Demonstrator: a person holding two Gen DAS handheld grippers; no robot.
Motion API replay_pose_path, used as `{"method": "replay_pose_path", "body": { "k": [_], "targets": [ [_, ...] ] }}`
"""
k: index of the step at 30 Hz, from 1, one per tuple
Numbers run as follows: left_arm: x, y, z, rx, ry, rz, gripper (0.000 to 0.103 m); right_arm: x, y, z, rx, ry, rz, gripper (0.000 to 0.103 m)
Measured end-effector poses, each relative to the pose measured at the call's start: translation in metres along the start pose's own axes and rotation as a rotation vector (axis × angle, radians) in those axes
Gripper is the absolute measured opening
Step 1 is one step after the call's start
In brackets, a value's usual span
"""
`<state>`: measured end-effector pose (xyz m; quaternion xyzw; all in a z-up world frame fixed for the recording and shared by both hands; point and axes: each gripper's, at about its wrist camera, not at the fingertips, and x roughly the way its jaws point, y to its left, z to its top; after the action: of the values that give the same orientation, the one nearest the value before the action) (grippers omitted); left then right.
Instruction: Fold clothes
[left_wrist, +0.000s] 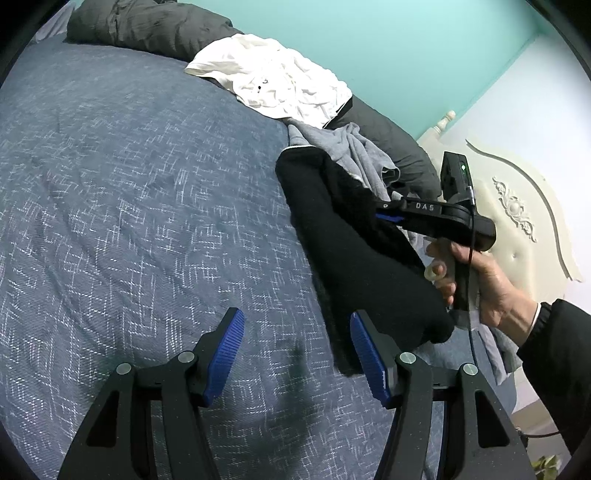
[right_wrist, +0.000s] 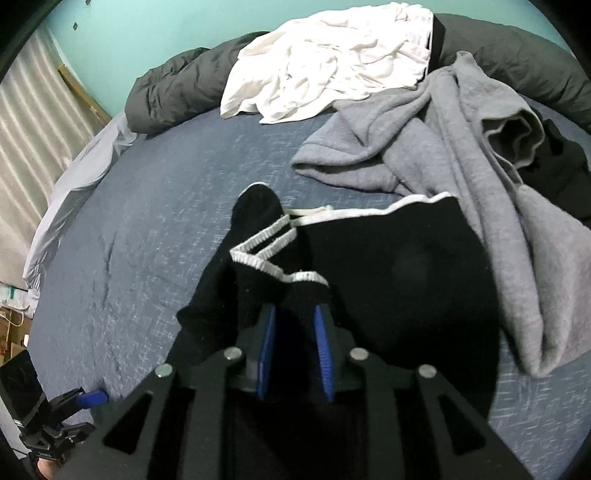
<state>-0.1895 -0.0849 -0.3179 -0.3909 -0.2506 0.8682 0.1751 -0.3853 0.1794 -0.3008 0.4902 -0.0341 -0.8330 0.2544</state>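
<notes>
Right tongs (right_wrist: 293, 328) clamped on black garment (right_wrist: 399, 273) (white-trimmed), lifted over blue bed (left_wrist: 147, 192). Left tongs (left_wrist: 297, 354) spread apart, holding nothing, just beside the hanging black cloth. Grey sweatshirt (right_wrist: 424, 147) and white shirt (right_wrist: 332, 62) heaped behind.

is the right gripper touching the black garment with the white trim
Touching. The right wrist view shows the right gripper with black garment fabric bunched between its blue pads, which press against it.
</notes>
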Motion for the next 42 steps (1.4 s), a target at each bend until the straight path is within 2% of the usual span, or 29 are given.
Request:
{"method": "replay_pose_path", "body": {
  "k": [4,8,12,15,16,24,32,36,38,42],
  "targets": [
    [0.0,0.002,0.0,-0.007,0.002,0.001,0.064,0.009,0.016,-0.007,-0.081,0.035,-0.019,0.022],
    [-0.001,0.002,0.001,-0.005,-0.003,-0.001,0.064,0.015,0.014,-0.007,-0.053,0.042,-0.04,0.024],
    [-0.001,0.003,0.0,-0.005,0.0,-0.002,0.064,0.015,0.022,-0.01,-0.091,0.03,-0.055,0.023],
    [-0.002,0.003,0.001,-0.007,-0.002,-0.002,0.064,0.011,0.026,-0.014,-0.118,0.009,-0.045,0.006],
    [-0.002,0.003,0.001,-0.008,-0.002,-0.002,0.064,0.008,0.029,-0.014,-0.133,-0.002,-0.052,0.004],
    [-0.002,0.002,0.001,-0.006,-0.003,0.002,0.064,-0.016,0.034,-0.013,-0.173,-0.094,-0.077,0.002],
    [-0.004,0.004,0.002,-0.011,-0.011,0.004,0.064,-0.061,0.028,0.002,-0.152,-0.247,-0.195,0.002],
    [-0.005,0.006,0.003,-0.017,-0.016,0.007,0.064,-0.079,0.02,0.016,-0.163,-0.321,-0.334,0.001],
    [-0.005,0.007,0.003,-0.021,-0.019,0.008,0.064,-0.076,0.009,0.024,-0.15,-0.312,-0.377,0.001],
    [-0.006,0.009,0.004,-0.025,-0.023,0.009,0.064,-0.051,-0.015,0.032,-0.138,-0.237,-0.436,0.001]
  ]
}}
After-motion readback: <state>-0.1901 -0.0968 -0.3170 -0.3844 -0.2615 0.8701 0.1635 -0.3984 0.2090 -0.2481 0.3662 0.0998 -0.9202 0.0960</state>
